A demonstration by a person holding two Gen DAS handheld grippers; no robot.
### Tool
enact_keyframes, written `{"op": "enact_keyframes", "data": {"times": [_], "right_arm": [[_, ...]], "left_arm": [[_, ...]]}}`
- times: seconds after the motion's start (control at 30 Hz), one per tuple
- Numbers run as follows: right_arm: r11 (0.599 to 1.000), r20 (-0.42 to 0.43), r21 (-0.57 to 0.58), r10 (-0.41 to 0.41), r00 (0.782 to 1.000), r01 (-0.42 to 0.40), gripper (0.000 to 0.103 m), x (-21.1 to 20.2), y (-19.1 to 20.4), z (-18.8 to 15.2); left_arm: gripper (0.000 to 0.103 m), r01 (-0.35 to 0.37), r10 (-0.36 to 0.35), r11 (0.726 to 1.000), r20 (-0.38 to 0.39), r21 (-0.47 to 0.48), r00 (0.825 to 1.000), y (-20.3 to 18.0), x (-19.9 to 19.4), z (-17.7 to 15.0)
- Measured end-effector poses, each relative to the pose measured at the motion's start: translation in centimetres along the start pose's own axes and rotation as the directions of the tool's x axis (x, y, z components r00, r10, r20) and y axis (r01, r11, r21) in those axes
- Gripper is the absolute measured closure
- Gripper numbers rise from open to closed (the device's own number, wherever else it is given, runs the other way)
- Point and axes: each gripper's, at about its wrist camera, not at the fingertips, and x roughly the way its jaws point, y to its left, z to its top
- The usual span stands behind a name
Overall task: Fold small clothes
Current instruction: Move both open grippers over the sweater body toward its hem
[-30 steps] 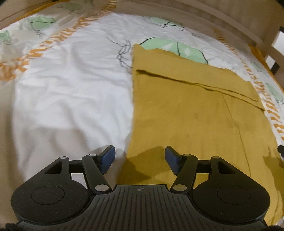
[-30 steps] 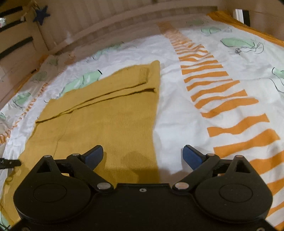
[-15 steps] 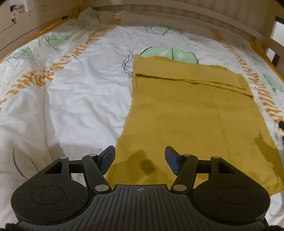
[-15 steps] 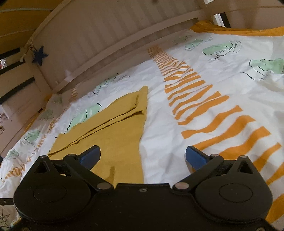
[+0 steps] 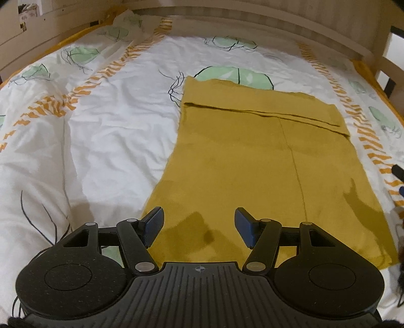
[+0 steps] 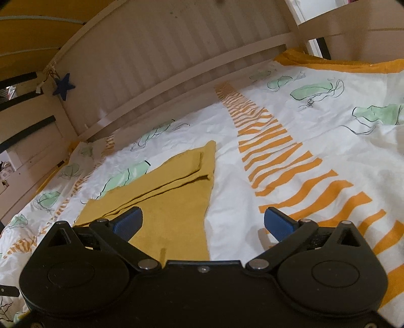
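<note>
Left wrist view: my left gripper (image 5: 198, 223) hangs released over the near edge of the mustard cloth (image 5: 257, 161), which lies flat on the bed (image 5: 106, 131). My right gripper (image 6: 202, 222), jaws just spread wide and empty, straddles the cloth's right edge (image 6: 176, 199); only there a blue star (image 6: 63, 85) shows.

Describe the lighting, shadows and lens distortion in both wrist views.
Left wrist view: dim warm light; the left gripper casts a soft shadow on the mustard garment just ahead of its open jaws; fisheye bows the headboard. Right wrist view: brighter on the duvet, darker toward the left corner; the bed rail curves strongly; edges vignette black.
</note>
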Motion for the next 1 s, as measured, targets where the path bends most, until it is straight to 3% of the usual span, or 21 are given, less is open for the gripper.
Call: {"op": "enact_keyframes", "data": {"times": [0.4, 0.67, 0.87, 1.0], "right_arm": [[0.999, 0.063, -0.022, 0.026, 0.998, -0.025, 0.0, -0.9, 0.4, 0.2], [0.994, 0.208, 0.007, 0.101, 0.973, -0.105, 0.0, -3.1, 0.5, 1.5], [0.993, 0.138, -0.034, 0.12, 0.983, -0.116, 0.0, -5.5, 3.5, 3.3], [0.994, -0.008, -0.044, 0.098, 0.995, -0.099, 0.0, -6.1, 4.6, 3.7]], "left_arm": [[0.043, 0.058, -0.058, 0.998, 0.039, -0.012, 0.998, 0.5, -0.9, -1.2], [0.043, 0.09, -0.085, 0.995, 0.105, -0.051, 0.991, 3.5, -1.2, -1.2], [0.043, 0.102, -0.097, 0.994, 0.095, -0.04, 0.991, 5.5, -0.5, -1.0], [0.043, 0.134, -0.131, 0.99, 0.063, -0.04, 0.989, 6.5, 0.4, -1.3]]}}
